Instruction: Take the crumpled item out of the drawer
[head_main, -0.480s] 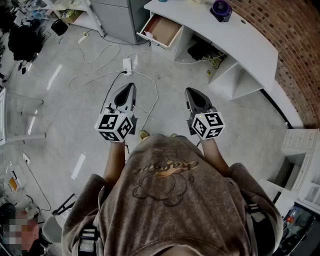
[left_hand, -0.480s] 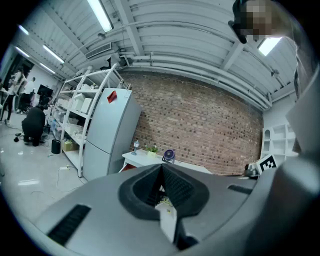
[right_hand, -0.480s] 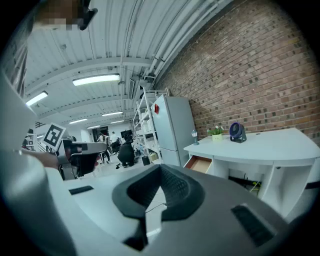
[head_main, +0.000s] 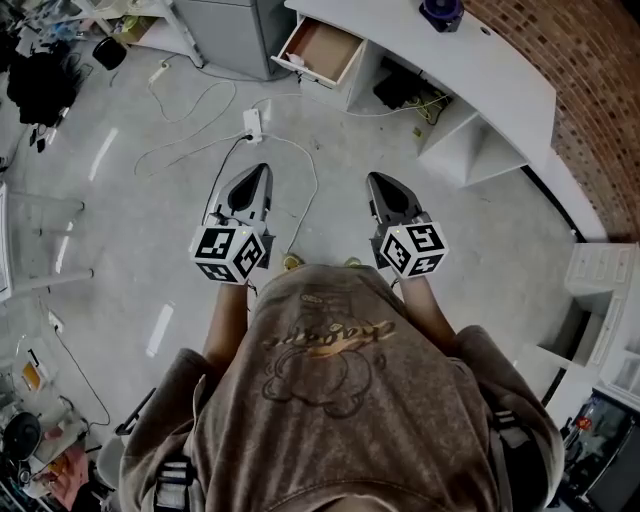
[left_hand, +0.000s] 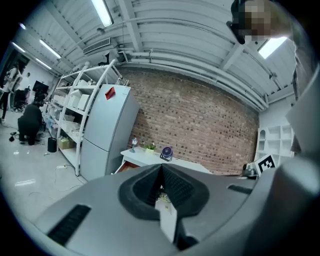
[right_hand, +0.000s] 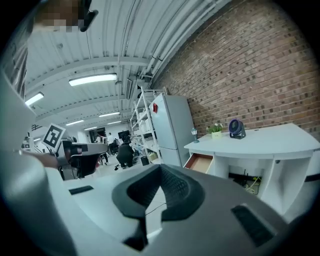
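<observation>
Drawer (head_main: 322, 50) is dead ahead of us at 12 o'clock, well apart from where we're standing. It's pulled open out of the 9 o'clock end of the white desk (head_main: 480, 70). The white front panel faces back toward us, roughly 6 o'clock, and the inside is brown and wood-looking. We mostly see a flat brown bottom; whatever's in there is too small for us to tell.

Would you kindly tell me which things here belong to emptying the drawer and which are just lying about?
For the job: open drawer (crumpled item not visible), left gripper, right gripper.
Lying about: fan, power strip, fridge.
</observation>
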